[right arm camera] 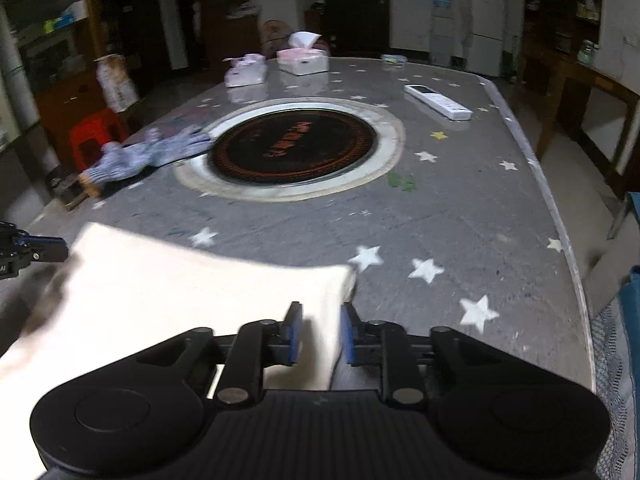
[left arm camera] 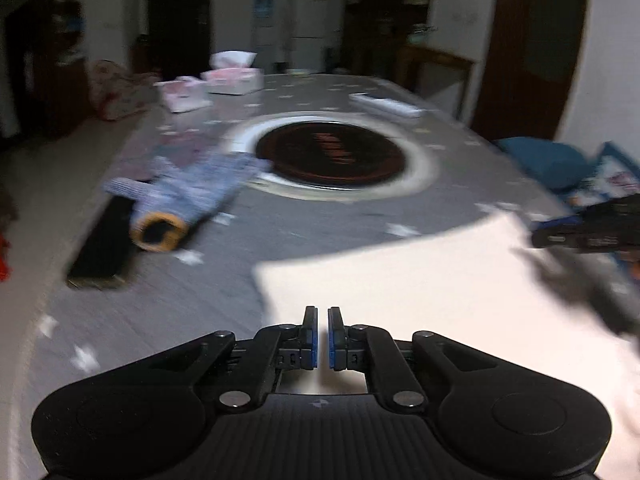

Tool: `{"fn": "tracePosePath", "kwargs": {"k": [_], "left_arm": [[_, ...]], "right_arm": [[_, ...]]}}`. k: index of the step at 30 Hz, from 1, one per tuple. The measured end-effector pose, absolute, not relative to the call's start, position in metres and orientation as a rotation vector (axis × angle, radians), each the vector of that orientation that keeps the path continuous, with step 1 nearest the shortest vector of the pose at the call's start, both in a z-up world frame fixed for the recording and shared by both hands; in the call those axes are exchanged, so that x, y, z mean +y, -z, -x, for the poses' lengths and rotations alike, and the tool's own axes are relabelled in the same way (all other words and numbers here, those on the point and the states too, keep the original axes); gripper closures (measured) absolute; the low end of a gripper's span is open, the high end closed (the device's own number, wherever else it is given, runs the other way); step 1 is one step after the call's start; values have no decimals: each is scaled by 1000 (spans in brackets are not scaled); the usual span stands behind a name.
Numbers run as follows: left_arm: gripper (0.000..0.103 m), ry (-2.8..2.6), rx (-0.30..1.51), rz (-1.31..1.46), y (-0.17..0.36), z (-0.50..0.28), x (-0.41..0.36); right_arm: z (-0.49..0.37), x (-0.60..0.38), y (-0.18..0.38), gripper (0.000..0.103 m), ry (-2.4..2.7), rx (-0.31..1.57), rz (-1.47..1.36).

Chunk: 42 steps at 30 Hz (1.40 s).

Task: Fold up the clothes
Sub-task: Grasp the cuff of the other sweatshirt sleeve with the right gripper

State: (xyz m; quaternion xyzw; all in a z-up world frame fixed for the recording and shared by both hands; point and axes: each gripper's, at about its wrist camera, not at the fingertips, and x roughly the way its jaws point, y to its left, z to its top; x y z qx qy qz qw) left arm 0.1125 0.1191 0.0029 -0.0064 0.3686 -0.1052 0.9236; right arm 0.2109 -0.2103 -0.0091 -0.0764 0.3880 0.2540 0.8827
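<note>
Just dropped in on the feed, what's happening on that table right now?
A person with two handheld grippers is working a white cloth spread on the grey star-patterned table. The left gripper sits over the cloth's near edge with its jaws almost closed; whether fabric is pinched is unclear. The right gripper has open jaws straddling the cloth's right edge. A blue knitted glove lies off to the left, untouched.

No legible text (round plate lettering blurred).
</note>
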Motion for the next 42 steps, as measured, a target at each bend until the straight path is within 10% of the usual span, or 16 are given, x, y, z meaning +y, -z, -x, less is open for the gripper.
{"fn": "tracePosePath", "kwargs": {"k": [42], "left_arm": [[95, 414, 689, -166, -8, 7, 34]], "right_arm": [[16, -337, 13, 69, -630, 853, 135]]}}
